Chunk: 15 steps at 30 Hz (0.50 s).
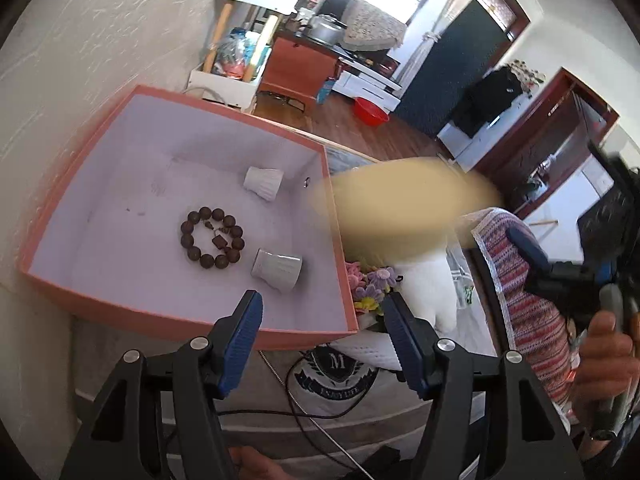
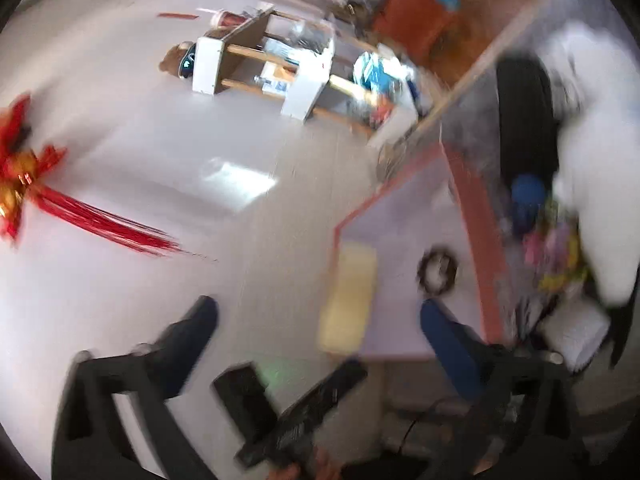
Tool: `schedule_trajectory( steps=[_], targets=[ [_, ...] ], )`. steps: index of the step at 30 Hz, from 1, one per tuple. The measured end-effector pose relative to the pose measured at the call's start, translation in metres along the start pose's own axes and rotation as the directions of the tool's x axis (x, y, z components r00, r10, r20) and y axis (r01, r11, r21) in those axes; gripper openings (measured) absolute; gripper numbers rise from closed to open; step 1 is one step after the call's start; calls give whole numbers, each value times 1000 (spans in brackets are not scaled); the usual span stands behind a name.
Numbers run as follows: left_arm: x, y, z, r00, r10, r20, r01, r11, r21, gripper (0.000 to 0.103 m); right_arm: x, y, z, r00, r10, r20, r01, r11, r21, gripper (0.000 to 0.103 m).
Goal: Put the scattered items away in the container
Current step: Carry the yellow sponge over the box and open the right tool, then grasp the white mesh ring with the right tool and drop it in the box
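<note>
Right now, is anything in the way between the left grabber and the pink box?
Nothing visible. The left gripper is open and empty just above the near wall of the pink box, where the bead bracelet lies.

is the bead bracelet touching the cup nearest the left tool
Apart. The left wrist view shows a strip of bare box floor between the bead bracelet and the lying white cup.
</note>
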State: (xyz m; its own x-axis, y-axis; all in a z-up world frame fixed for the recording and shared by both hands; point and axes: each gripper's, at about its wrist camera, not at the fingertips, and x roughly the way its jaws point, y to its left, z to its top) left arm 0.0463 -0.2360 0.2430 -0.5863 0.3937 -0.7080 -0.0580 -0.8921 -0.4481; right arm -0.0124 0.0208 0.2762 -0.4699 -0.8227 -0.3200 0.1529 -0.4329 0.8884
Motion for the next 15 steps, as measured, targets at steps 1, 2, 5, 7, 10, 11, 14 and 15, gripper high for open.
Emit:
schedule_trajectory(
  steps=[1,2,5,7,10,11,14,15],
  targets=[
    [0,-1,0,1000,1,0,-1,1000,6,62,3,2,-1,1000,-10,-4,10,1000,-30,99],
    [0,-2,0,1000,0,1,0,1000,9,62,-3,0,-5,1000,-15,-19,14,999,-49,99],
    [-1,-2,0,1000,-15,14,14,1000,17,63,-29,-56,-20,980,-197,-34,196,980,-37,92],
    [-2,-3,0,1000,-18,20,18,1000,23,63,-35,-98,-32,953,-293,-83,295,955,20,71],
    [-2,-5,-1,1000,-13,20,12,999,38,63,-38,-169,-58,925,-339,-173,368,913,177,70],
    [-2,-6,0,1000,-11,20,10,999,42,63,-35,-188,-66,921,-339,-193,378,898,224,70],
    [-5,-9,-1,1000,2,29,-3,998,57,63,-21,-227,-78,918,-317,-239,381,875,300,68],
    [-5,-10,-2,999,6,32,-8,998,62,63,-11,-233,-77,916,-316,-248,384,869,311,67]
  ],
)
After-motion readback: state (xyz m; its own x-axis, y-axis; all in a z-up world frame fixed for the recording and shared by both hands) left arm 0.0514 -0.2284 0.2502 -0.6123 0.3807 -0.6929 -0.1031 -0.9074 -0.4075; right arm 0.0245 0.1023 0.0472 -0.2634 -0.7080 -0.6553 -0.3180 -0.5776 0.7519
